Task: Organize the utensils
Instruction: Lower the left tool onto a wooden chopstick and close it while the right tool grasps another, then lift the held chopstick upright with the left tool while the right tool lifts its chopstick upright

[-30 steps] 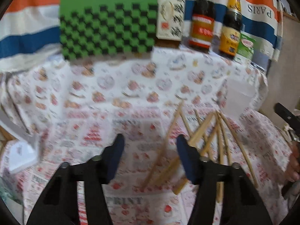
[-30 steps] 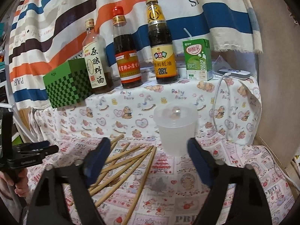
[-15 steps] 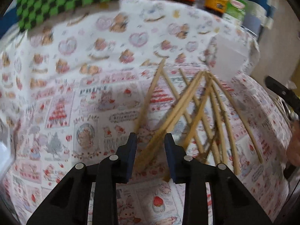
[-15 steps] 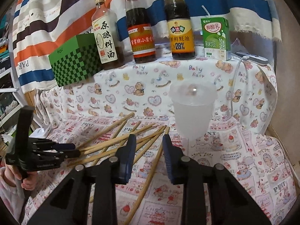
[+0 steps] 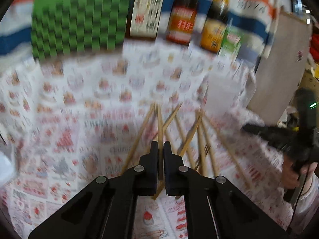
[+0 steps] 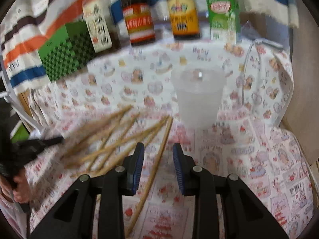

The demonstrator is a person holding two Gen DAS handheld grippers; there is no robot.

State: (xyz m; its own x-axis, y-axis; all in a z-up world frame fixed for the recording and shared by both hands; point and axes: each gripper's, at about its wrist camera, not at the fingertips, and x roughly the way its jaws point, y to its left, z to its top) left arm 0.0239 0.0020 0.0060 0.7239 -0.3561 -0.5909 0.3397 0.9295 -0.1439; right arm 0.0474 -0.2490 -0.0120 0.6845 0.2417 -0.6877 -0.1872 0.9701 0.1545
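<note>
Several wooden chopsticks (image 5: pixel 199 139) lie crossed on the printed tablecloth. My left gripper (image 5: pixel 160 145) is shut on one chopstick (image 5: pixel 159 123), which runs forward from between its black fingers. In the right wrist view my right gripper (image 6: pixel 158 149) hovers low with its blue-padded jaws apart. A single chopstick (image 6: pixel 152 169) lies on the cloth in that gap, untouched by the pads. A translucent plastic cup (image 6: pixel 199 95) stands upright just beyond the chopsticks. The left gripper (image 6: pixel 49 141) shows at the left edge of that view, blurred.
A green checkered box (image 6: pixel 67 53), three sauce bottles (image 6: pixel 139 20) and a green drink carton (image 6: pixel 223 20) stand on a raised ledge behind. A white cable (image 6: pixel 247 69) hangs at the right, beside a wall. A hand (image 5: pixel 295 171) holds the right gripper (image 5: pixel 259 129).
My left jaws have closed onto one chopstick, and its view has tilted back up toward the ledge. My right jaws narrowed early on, then came down over a chopstick lying on the cloth.
</note>
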